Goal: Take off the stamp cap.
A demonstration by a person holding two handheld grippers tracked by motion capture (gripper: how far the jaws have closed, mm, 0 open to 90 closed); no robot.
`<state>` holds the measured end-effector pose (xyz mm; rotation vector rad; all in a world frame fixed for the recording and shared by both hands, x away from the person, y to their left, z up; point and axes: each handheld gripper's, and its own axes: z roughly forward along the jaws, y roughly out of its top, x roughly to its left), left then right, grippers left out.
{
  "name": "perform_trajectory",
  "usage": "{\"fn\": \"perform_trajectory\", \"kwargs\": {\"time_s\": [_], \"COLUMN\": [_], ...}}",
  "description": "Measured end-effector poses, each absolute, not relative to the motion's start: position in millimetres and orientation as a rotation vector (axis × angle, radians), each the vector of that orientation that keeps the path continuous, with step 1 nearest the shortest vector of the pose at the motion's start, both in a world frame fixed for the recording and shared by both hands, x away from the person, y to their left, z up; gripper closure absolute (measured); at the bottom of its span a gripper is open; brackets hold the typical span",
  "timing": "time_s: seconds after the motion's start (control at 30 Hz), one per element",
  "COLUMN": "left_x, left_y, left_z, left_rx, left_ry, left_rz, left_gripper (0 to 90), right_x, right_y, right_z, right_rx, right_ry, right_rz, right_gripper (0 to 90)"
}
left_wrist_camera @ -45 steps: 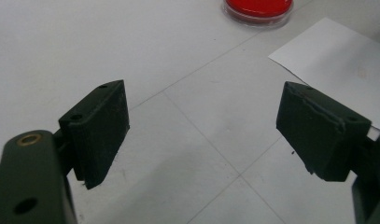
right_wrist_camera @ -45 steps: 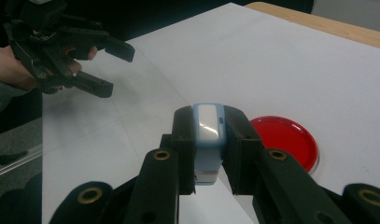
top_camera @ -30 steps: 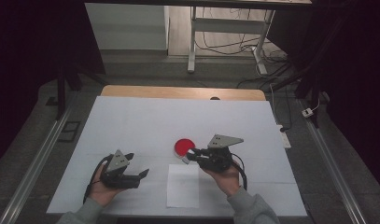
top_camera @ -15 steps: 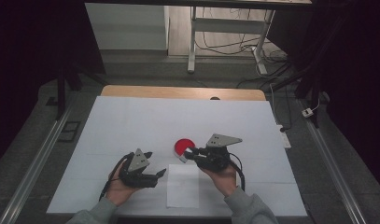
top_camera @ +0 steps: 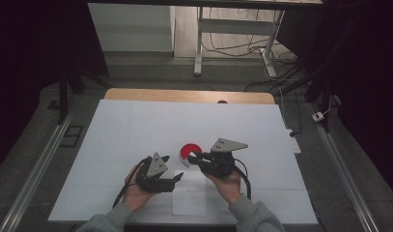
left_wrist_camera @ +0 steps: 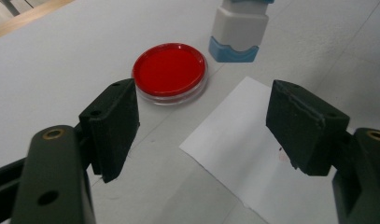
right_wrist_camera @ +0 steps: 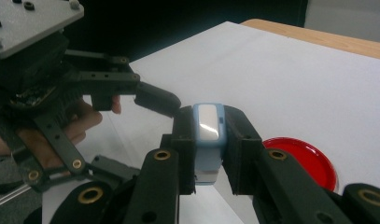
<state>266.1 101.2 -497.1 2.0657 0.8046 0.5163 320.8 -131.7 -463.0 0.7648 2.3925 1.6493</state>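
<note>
Right gripper (right_wrist_camera: 208,140) is clamped on a small stamp (right_wrist_camera: 208,140), pads pressing its two flat sides, held above the table (top_camera: 136,125) between the red ink pad (top_camera: 190,151) and the sheet of paper (top_camera: 190,193).

Stamp: boxy, pale grey plastic body with a light blue collar at its base, rounded corners, glossy top. Looks light and rigid; smooth plastic could slip if the grip slackens, so the flat sides are the right place to hold it, as now.

Ink pad: shallow round dish, clear rim, saturated red face. Light, likely to slide on the smooth white tabletop if pushed sideways. Best pressed on from straight above.

Paper: thin, white, lying flat, one corner towards the ink pad. It would probably lift with the stamp unless pinned.

Left gripper (left_wrist_camera: 201,123) has just been closing, yet the jaws stand apart with nothing between them, low over the paper's edge.
</note>
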Motion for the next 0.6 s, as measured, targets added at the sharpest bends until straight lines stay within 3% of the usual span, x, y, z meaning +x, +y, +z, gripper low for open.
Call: {"fn": "perform_trajectory", "kwargs": {"time_s": [0.6], "left_x": [271], "left_y": [85], "left_z": [-500], "left_rx": [2.052], "left_ry": [0.786], "left_rz": [0.553], "left_gripper": [34.6], "right_x": [319], "right_y": [-129], "right_z": [-468], "right_rx": [0.817], "right_ry": [2.323], "right_rz": [1.679], "right_gripper": [75.2]}}
